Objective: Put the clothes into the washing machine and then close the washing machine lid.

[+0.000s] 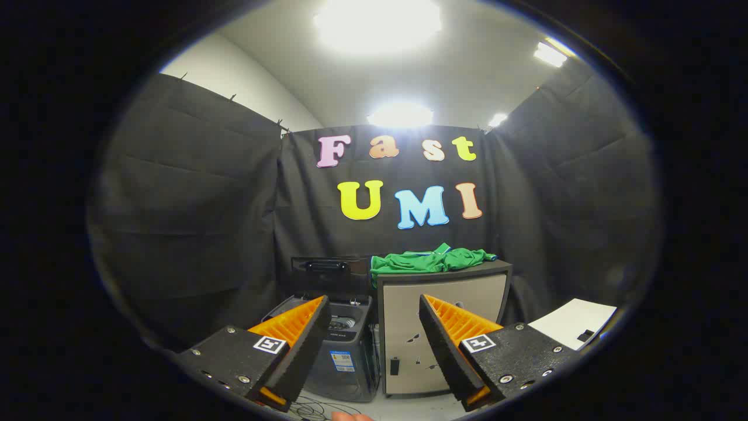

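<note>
A: Listing: tool (374, 345) wide, holding nothing; green clothes (429, 260) beyond it atop the cabinet (444, 327); washing machine (342, 345) just ahead, lid up.
B: Step: approach. Next: reach the clothes.

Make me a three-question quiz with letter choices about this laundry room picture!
1. Where is the green clothing?
A. inside the washing machine
B. on top of the cabinet
C. on the floor

2. How many fingers do the tongs have?
A. two
B. three
C. four

3. What is the washing machine lid doing?
A. shut flat
B. standing open
C. lying on the cabinet

Answers:
1. B, the green heap lies on the cabinet top, right of the washer.
2. A, two fingers show, spread apart with nothing between them.
3. B, the lid stands upright behind the washer's open top.
</note>
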Motion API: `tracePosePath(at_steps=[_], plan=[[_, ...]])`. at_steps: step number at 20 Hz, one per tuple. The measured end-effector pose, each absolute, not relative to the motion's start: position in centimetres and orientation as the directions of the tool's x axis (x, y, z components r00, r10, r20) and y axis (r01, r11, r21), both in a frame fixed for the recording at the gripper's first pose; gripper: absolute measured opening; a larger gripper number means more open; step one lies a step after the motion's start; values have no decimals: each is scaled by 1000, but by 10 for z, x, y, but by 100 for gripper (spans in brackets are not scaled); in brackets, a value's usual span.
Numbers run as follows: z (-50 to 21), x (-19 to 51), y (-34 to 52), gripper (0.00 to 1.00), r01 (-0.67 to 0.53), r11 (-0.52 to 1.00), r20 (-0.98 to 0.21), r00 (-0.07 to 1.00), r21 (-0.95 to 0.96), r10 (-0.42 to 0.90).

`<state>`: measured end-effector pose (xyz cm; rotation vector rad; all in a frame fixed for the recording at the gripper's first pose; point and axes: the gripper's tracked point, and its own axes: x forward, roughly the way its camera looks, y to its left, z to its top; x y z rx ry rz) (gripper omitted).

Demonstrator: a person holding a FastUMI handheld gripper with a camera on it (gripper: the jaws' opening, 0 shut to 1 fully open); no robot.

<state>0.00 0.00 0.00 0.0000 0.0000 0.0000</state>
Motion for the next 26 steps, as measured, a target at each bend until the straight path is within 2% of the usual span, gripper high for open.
tracePosePath(at_steps=[26], plan=[[4,-3,23,93,-49,999,-16,999,-12,49]])
